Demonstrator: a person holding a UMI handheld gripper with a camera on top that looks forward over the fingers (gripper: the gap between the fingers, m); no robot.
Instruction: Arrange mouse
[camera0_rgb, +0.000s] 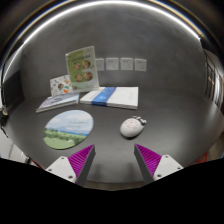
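A white computer mouse lies on the dark grey table, just ahead of my right finger and a little to its left. A round mouse mat with a landscape picture lies ahead of my left finger. My gripper is open and empty; its two magenta pads stand wide apart above bare table. The mouse is beyond the fingertips, not between them.
A flat white and blue book and a thinner booklet lie farther back. An upright picture card stands behind them. Small papers hang on the back wall.
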